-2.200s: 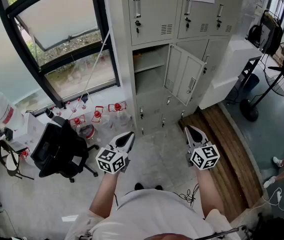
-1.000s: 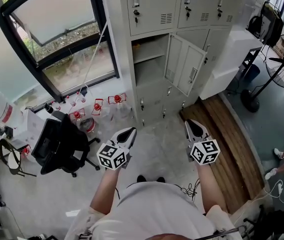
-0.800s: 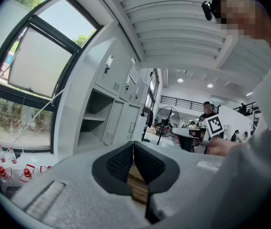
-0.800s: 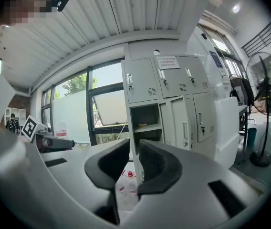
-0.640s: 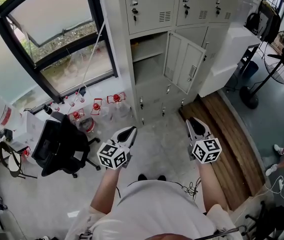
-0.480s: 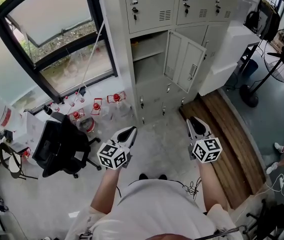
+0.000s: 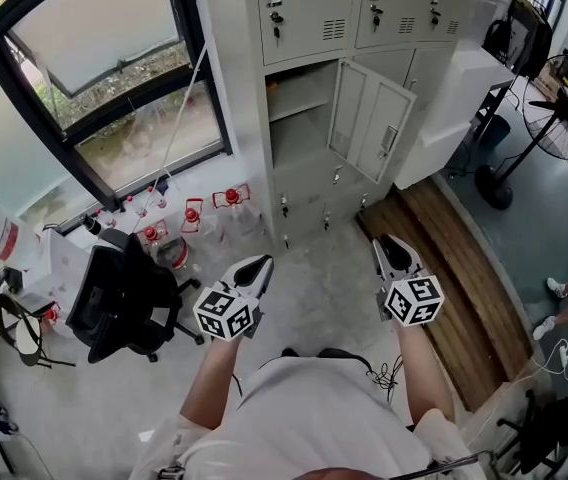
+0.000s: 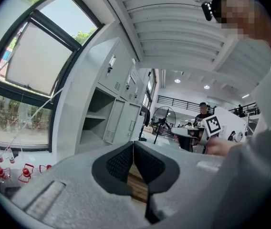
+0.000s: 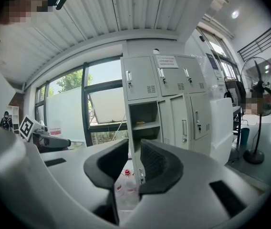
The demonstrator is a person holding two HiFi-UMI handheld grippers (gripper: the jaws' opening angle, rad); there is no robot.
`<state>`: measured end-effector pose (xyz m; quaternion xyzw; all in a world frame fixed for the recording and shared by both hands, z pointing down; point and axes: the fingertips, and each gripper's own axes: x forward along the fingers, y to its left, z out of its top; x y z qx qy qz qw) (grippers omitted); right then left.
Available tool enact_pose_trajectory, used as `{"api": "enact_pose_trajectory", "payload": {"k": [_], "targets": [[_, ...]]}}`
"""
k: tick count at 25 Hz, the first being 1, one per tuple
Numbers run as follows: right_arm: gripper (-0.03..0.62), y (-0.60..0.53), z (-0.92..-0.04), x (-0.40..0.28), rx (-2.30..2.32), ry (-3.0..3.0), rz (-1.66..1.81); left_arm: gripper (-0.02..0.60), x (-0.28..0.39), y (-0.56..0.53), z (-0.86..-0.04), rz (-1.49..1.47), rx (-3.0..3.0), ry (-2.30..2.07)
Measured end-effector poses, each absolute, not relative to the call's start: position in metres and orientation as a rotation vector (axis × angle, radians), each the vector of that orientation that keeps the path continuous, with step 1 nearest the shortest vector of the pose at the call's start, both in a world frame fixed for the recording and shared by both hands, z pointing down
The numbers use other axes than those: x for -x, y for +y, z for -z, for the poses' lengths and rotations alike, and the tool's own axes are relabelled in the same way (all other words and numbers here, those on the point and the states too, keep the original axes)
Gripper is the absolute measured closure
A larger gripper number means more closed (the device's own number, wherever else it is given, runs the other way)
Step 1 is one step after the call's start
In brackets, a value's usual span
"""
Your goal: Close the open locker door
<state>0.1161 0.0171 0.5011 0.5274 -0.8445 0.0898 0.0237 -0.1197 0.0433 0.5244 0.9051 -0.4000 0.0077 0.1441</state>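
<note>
Standing well apart from the lockers (image 7: 309, 18), a person holds the right tool (image 7: 390, 242) with jaws that have just been opening, now spread on nothing, and the left tool (image 7: 257, 265) pressed together, while the door (image 7: 369, 133) hangs open ahead, not yet reached.
</note>
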Motion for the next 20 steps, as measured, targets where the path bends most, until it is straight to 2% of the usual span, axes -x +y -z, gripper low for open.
{"api": "enact_pose_trajectory", "payload": {"k": [10,20], "targets": [[0.528,0.018,-0.503,-0.11,-1.675,-2.583,-0.295,0.566,0.132,0.035,-0.528,-0.035,-2.617,-1.124],[0.525,-0.019,-0.516,-0.129,-1.677,-2.581,-0.348,0.566,0.116,0.002,-0.541,-0.069,-2.602,-1.117]]}}
